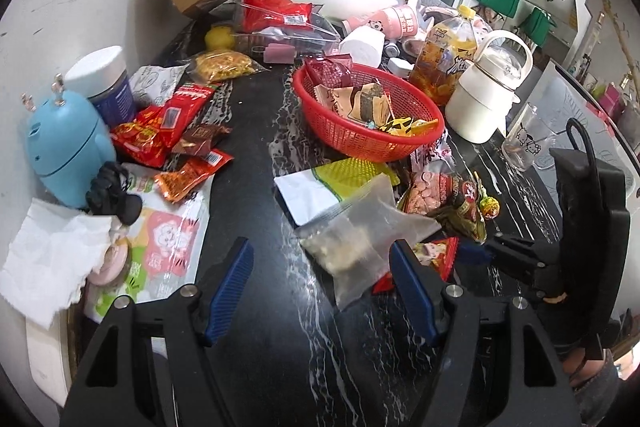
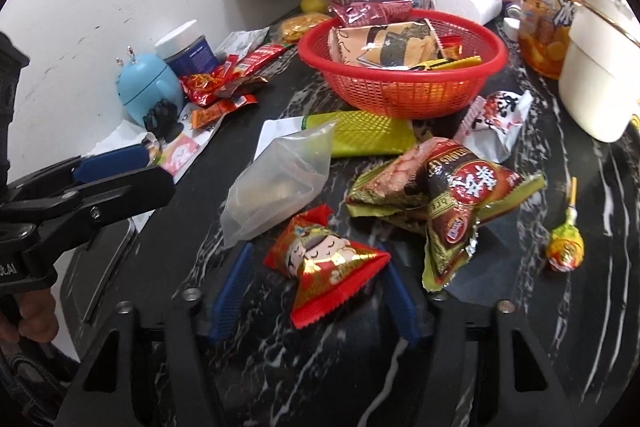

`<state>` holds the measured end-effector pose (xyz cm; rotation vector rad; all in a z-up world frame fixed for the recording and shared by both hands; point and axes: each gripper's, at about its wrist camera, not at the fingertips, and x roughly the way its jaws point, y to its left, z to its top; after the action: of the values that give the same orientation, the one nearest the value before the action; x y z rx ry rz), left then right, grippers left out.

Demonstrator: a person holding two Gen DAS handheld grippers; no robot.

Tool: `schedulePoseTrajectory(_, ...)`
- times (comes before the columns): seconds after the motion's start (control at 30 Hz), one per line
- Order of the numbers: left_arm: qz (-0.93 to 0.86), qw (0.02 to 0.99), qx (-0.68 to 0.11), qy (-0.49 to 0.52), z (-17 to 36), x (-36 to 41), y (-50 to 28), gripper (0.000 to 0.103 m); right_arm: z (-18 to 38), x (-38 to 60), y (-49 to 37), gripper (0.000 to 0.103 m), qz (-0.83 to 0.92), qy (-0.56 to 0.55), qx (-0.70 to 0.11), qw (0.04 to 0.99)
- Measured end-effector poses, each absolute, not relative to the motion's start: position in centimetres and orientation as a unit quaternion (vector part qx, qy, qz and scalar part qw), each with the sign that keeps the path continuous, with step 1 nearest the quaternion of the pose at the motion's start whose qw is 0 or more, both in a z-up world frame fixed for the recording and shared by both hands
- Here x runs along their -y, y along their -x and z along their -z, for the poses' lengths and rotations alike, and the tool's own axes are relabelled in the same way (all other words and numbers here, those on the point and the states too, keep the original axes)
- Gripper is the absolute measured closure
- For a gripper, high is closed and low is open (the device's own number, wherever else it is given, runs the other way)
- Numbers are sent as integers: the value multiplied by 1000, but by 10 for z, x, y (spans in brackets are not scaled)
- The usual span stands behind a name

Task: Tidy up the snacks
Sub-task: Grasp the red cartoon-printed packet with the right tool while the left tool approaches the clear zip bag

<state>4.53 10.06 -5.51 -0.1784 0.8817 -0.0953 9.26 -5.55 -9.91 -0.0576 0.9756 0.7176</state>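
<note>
Red snack packet [image 2: 328, 263], between right tongs [image 2: 316, 287]

Red mesh basket [image 2: 404, 83] stands upright on the black marbled desk [image 2: 320, 367], holding several wrapped snacks, among them a seaweed-print packet [image 2: 394, 45]. In front of it lie a yellow-green pouch [image 2: 368, 133], a clear zip bag [image 2: 280, 179], a dark red-and-green packet [image 2: 452, 203], a red cartoon-face packet [image 2: 328, 267] and a lollipop [image 2: 564, 247]. More red packets [image 1: 160, 131] lie piled near the wall.
</note>
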Motion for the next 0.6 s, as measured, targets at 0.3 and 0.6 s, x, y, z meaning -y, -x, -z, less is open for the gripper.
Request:
schedulePoseTrajectory(0.3,89,887,-443,94,62,-83,-71,33,103,67,-91,72,-360,4,-472,805)
schedulePoseTrajectory(0.6,84,885,-454,53,73,-58,-91,33,102,101,-77,72,-335,-12,-479,812)
